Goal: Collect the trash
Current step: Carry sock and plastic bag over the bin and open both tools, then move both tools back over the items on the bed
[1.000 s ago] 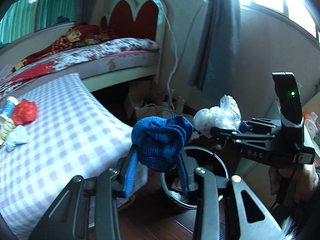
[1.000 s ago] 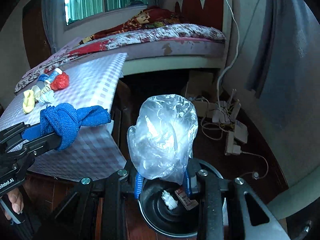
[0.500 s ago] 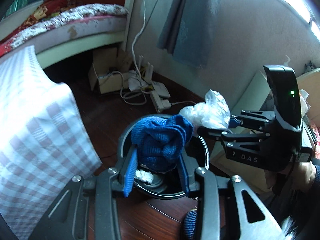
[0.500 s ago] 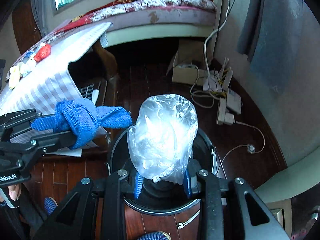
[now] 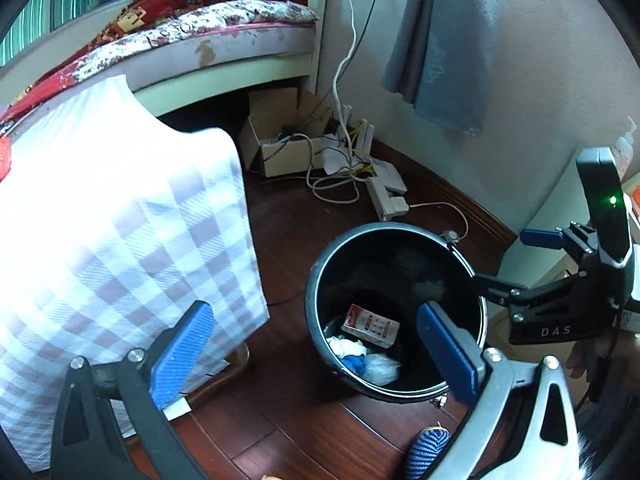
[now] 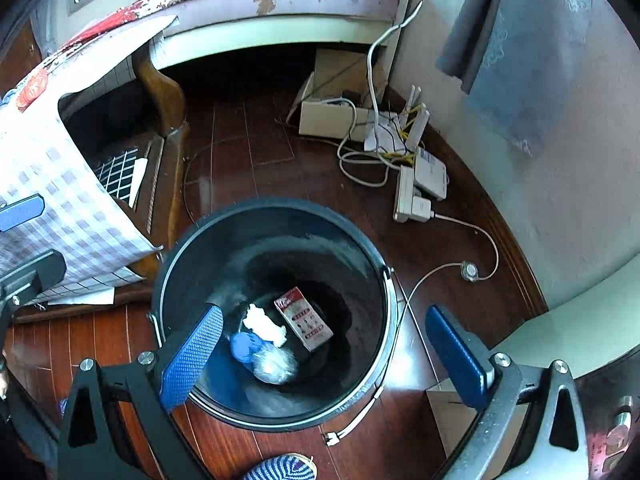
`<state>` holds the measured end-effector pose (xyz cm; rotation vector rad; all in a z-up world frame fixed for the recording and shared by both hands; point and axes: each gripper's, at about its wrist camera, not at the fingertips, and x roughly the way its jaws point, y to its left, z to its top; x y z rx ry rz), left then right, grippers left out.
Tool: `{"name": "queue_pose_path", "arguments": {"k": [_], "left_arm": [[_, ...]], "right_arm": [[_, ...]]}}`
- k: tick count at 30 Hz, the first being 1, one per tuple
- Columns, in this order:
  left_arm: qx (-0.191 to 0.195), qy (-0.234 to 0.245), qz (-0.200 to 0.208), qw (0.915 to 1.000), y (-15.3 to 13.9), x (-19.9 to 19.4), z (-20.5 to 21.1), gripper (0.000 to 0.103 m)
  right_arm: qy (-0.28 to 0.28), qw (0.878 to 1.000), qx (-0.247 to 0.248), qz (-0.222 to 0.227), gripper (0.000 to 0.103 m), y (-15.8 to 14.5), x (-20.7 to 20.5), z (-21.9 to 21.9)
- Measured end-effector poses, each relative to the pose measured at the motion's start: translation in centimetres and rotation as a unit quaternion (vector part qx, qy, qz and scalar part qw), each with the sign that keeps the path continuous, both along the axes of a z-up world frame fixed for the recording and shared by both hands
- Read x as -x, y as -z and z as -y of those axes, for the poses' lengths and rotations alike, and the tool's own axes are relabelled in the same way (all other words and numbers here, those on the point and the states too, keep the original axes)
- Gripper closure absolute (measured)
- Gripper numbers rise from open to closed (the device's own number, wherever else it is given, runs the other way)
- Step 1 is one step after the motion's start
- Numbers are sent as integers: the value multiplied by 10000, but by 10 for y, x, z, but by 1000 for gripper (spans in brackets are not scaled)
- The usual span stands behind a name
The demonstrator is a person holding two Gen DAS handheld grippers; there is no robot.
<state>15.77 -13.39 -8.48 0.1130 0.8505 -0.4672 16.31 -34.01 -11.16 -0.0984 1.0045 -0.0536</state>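
Observation:
A black round bin stands on the dark wood floor. Inside lie the blue cloth, the clear plastic bag, a white crumpled wad and a small red-and-white box. My left gripper is open and empty, above the bin's near left side. My right gripper is open and empty, right above the bin; it also shows in the left wrist view at the bin's right rim.
A table under a checked cloth stands left of the bin, with red trash on it. A cardboard box, a power strip and cables lie by the wall. A bed is behind. A striped slipper lies near the bin.
Both grippers have opened and let go. The blue cloth and the plastic bag have dropped into the bin. Both views now look more steeply down at it.

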Motion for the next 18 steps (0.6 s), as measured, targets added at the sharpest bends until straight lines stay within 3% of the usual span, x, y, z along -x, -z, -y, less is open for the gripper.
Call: {"name": "queue_pose_path", "arguments": {"k": [18], "left_arm": [[181,-549,624,9964,-46,-9,-47,1]], "right_arm": [[-330,9967,-103,740,1,-59,-4,-48]]}}
